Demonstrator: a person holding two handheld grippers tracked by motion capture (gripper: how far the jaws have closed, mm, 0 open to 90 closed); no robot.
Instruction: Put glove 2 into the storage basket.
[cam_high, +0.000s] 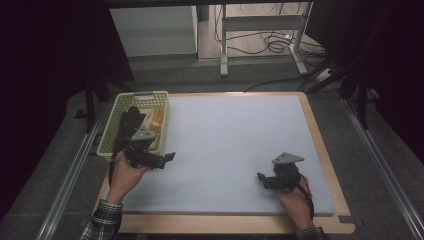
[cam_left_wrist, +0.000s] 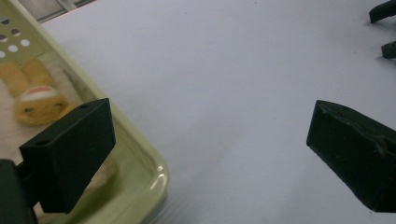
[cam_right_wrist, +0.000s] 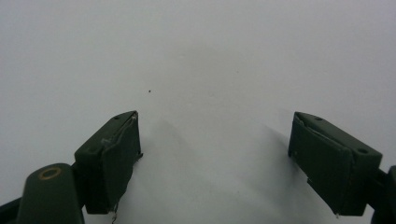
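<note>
A pale green perforated basket (cam_high: 112, 131) stands at the table's left edge with a small orange plush toy (cam_high: 155, 120) and a dark object inside. My left gripper (cam_high: 170, 157) hovers at the basket's near right corner, jaws wide open and empty. In the left gripper view the basket rim (cam_left_wrist: 154, 170) and the plush toy (cam_left_wrist: 32, 95) lie to the left of the gripper (cam_left_wrist: 210, 140). My right gripper (cam_high: 260, 177) rests low over the mat at the front right, open with nothing between its jaws; the right gripper view has that gripper (cam_right_wrist: 215, 154) over bare white mat.
A white mat (cam_high: 235, 140) covers the wooden table (cam_high: 320, 145). The other gripper's jaw tips (cam_left_wrist: 383, 28) show at the upper right of the left gripper view. Table legs and cables (cam_high: 260, 40) lie on the floor beyond the table.
</note>
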